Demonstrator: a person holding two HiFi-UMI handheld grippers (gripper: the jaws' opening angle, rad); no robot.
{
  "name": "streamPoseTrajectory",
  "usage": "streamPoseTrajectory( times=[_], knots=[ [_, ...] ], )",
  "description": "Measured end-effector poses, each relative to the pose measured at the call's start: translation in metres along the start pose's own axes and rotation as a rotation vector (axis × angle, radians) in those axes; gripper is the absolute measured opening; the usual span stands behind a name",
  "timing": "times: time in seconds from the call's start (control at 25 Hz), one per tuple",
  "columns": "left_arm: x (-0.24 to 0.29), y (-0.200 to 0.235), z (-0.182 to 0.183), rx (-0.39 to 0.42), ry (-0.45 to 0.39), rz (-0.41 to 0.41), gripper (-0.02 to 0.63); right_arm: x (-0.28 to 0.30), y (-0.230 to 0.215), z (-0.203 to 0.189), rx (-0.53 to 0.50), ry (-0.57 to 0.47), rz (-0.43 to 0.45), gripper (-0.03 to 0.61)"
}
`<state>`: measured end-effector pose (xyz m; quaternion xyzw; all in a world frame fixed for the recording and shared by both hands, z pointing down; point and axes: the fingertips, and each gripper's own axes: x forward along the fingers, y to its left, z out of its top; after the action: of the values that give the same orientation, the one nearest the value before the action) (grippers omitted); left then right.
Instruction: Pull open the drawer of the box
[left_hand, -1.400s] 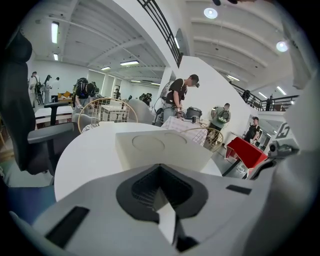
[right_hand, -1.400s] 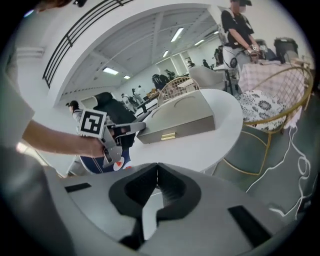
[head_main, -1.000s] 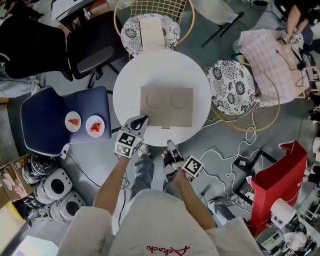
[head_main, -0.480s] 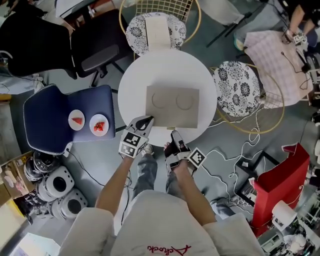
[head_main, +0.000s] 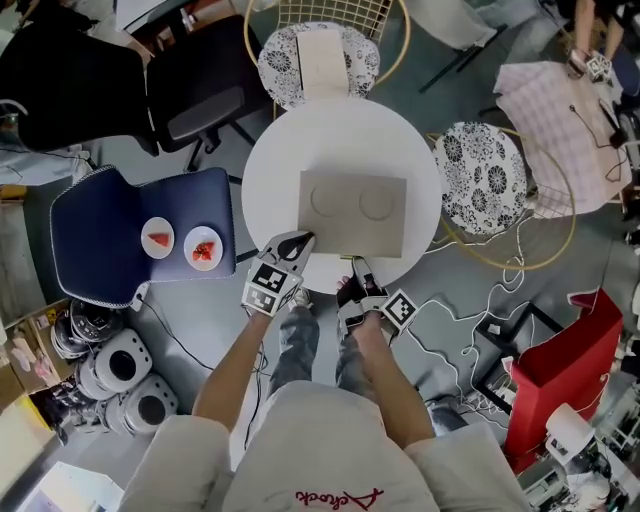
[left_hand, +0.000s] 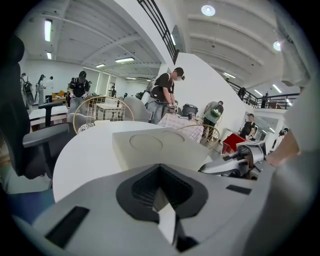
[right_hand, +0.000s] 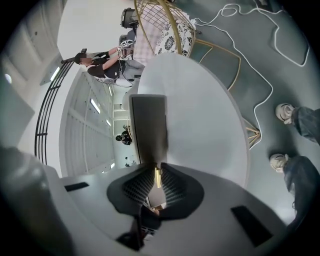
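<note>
My left forearm (head_main: 232, 368) and right forearm (head_main: 388, 385), both bare, reach forward side by side. My left gripper (head_main: 298, 240) points ahead and slightly downward, its jaws drawn together. My right gripper (head_main: 357, 266), just beside it, is rolled onto its side. Its jaws have just been closing, and the pads now pinch a thin gold tab (right_hand: 157, 177).

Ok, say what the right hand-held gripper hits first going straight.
Likely the front of the flat beige cardboard box; the right hand-held gripper's jaws, just closing, already pinch its small yellowish pull tab.
</note>
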<state>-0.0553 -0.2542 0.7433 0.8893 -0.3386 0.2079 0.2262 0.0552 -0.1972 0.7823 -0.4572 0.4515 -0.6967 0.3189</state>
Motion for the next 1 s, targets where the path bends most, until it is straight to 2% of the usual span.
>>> streamPoseTrajectory(
  times=[0.52, 1.0],
  knots=[
    [0.003, 0.005, 0.004, -0.013, -0.007, 0.015, 0.011, -0.007, 0.000, -0.006, 0.012, 0.010, 0.022, 0.038],
    [0.004, 0.005, 0.004, -0.013, -0.003, 0.020, 0.011, -0.051, -0.022, -0.027, 0.019, 0.025, 0.003, 0.038]
  ],
)
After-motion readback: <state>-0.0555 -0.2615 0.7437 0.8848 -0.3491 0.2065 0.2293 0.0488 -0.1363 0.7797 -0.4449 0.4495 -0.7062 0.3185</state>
